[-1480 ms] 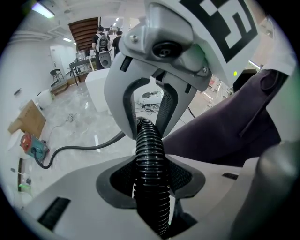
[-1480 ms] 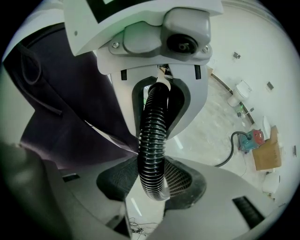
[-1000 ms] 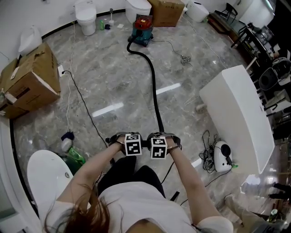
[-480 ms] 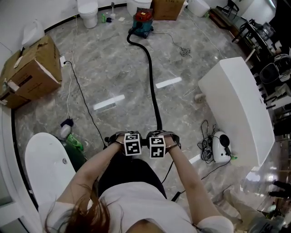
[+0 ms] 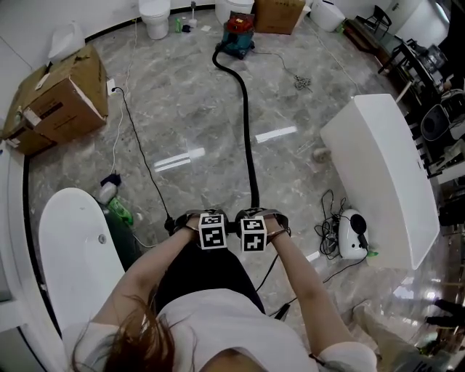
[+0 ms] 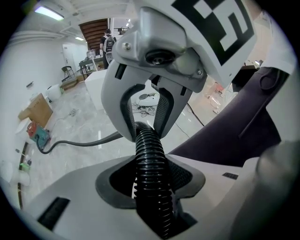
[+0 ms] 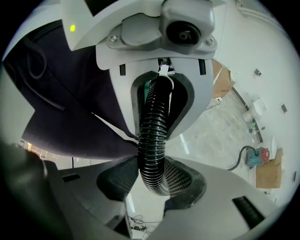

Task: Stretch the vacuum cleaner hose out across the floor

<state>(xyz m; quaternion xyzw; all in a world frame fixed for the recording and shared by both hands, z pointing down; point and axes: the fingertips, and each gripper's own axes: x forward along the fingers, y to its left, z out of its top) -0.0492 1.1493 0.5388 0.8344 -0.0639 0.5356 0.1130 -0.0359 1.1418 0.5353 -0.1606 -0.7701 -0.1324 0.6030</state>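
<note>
Head view: the hose (image 5: 248, 138) runs ahead from my left claw (image 5: 212, 231) and right claw (image 5: 253, 229) to the vacuum cleaner (image 5: 238, 35). Left gripper view: clamped on hose. Right gripper view: likewise. I'd pull evenly, without jerking the cleaner.

Two claws at 6 o'clock: left claw (image 5: 211, 222), right claw (image 5: 253, 221). One hose (image 5: 247, 131). One vacuum (image 5: 238, 36) at 12 o'clock. Two boxes (image 5: 62, 102) (image 5: 280, 14), at 10 and 12 o'clock. Two white tubs (image 5: 73, 247) (image 5: 378, 174), at 8 and 3 o'clock.
</note>
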